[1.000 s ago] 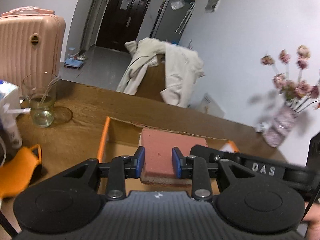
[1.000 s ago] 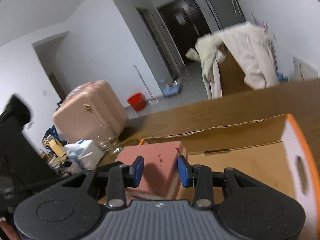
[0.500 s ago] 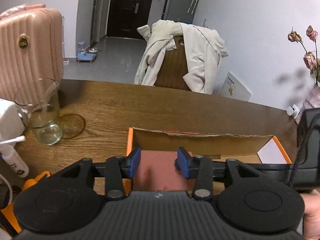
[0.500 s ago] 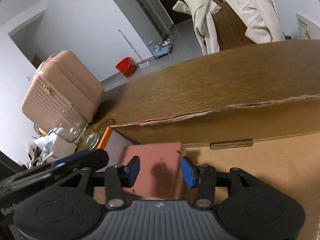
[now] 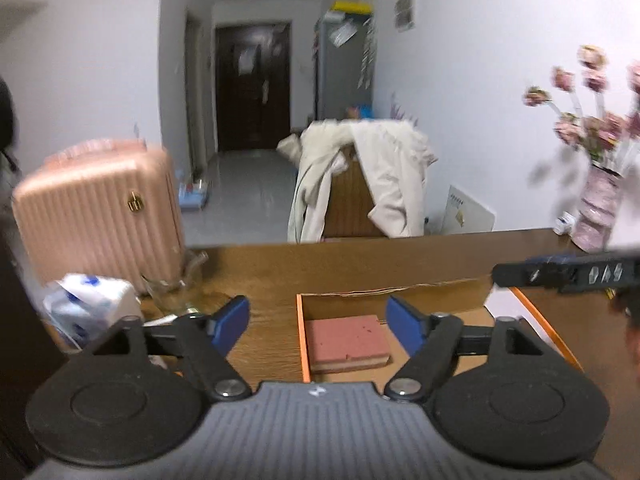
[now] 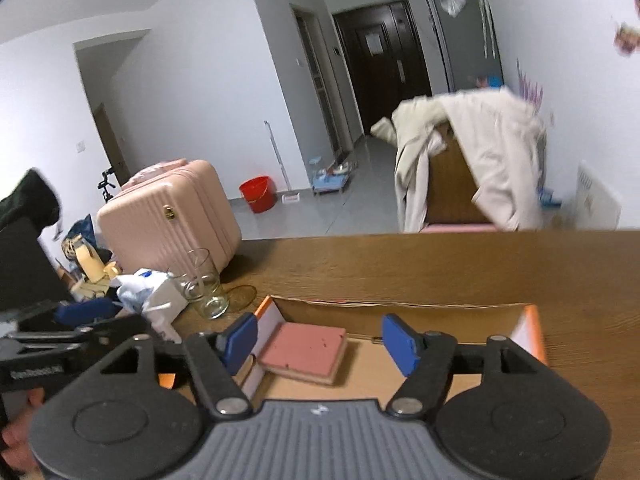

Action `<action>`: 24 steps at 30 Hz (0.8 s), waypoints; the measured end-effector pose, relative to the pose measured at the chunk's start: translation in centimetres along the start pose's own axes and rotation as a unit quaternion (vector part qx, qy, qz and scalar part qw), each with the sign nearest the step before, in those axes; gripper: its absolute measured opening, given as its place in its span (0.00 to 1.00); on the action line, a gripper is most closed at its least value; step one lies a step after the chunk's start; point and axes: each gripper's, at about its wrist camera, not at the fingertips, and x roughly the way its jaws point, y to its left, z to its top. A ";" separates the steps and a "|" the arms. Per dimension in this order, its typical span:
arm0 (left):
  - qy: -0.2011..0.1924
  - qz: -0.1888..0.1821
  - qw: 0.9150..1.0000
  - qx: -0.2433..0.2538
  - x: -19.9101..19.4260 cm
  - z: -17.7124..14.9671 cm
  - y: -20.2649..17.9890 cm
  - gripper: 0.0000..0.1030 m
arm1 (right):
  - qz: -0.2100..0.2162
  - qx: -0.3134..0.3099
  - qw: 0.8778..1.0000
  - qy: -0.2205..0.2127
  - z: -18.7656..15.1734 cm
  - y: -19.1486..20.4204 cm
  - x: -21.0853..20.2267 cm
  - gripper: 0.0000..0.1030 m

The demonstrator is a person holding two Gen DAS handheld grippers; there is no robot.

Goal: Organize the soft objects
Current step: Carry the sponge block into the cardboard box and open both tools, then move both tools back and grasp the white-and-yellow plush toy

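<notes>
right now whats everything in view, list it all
sponge: 1, pink, lying in the box's left corner
cardboard box: 1, brown with orange edge, open on the table
table: 1, brown wood
glass: 1, clear, on the table left of the box
suitcase: 1, pink, behind the table at left
coat: 1, cream, draped over a chair
bucket: 1, red, on the floor
flowers in vase: 1, pink, at the table's far right
left claw: jaws opening, nothing held
right claw: jaws opening, nothing held
</notes>
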 end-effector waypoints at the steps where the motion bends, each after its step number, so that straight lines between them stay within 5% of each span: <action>1: -0.009 0.003 1.000 0.011 -1.5 -0.5 -0.4 0.82 | -0.005 -0.010 1.000 -0.009 -0.4 0.2 -1.8 0.73; 12: -0.073 0.003 0.995 0.066 -13.3 -6.7 -4.8 0.97 | -0.041 -0.066 0.993 -0.085 -6.6 1.5 -16.0 0.82; 24: -0.105 -0.020 0.994 0.030 -21.2 -18.7 -9.0 1.00 | -0.061 -0.112 0.984 -0.121 -22.2 4.6 -23.6 0.86</action>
